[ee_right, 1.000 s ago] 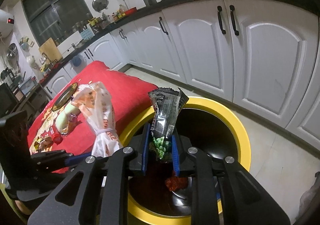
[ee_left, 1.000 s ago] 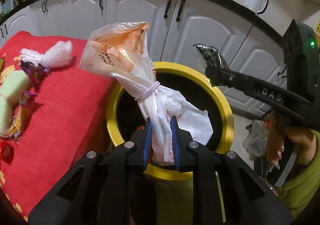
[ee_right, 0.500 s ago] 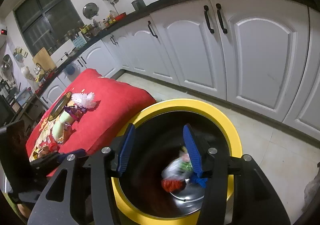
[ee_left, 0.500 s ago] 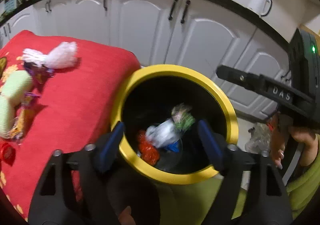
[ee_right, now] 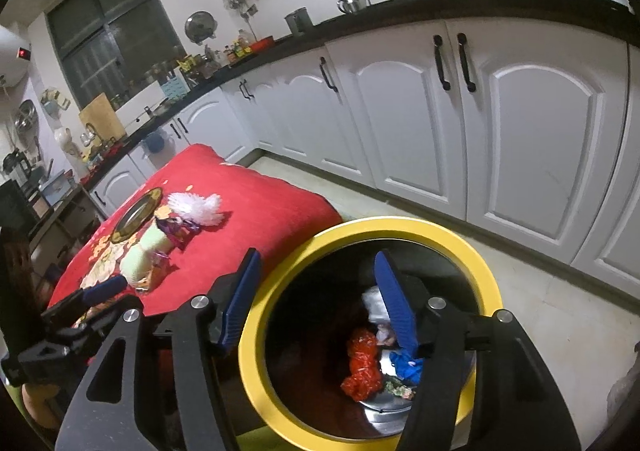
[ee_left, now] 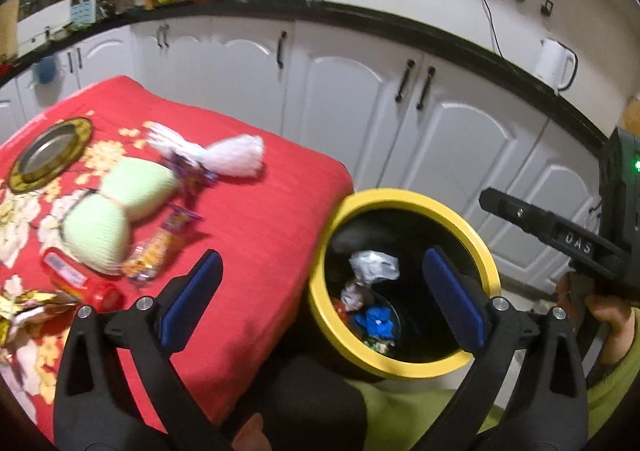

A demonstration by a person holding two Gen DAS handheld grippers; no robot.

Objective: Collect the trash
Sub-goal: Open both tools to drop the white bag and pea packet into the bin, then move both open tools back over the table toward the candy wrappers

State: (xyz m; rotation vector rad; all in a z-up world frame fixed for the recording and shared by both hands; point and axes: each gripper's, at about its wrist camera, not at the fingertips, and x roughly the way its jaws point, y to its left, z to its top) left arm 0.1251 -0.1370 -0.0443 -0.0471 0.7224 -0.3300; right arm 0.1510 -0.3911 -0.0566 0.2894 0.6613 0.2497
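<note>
A yellow-rimmed black bin point(ee_left: 486, 263) point(ee_right: 486, 275) stands beside the red-covered table point(ee_left: 256, 227) point(ee_right: 256, 207). Inside lie the white bag point(ee_left: 374, 265), a red wrapper point(ee_right: 362, 365) and blue trash point(ee_left: 378, 321) point(ee_right: 406, 363). My left gripper point(ee_left: 324, 291) is open and empty, above the bin's left rim and the table edge. My right gripper point(ee_right: 318, 283) is open and empty over the bin; its body shows in the left wrist view point(ee_left: 576, 247). On the table lie a white fluffy piece point(ee_left: 236, 155) point(ee_right: 200, 207), snack wrappers point(ee_left: 160, 251) point(ee_right: 176, 229), pale green pads point(ee_left: 116, 211) point(ee_right: 140, 259) and a red tube point(ee_left: 80, 283).
A round metal plate point(ee_left: 48, 155) point(ee_right: 138, 213) lies at the table's far end. White kitchen cabinets point(ee_left: 352, 103) point(ee_right: 500, 123) run behind, with a white kettle point(ee_left: 554, 65) on the counter. A tiled floor point(ee_right: 552, 303) lies right of the bin.
Both grippers opened and dropped their loads: the white bag and the dark snack packet fell into the bin. Both grippers then lifted and drew back, and the left view swung toward the table.
</note>
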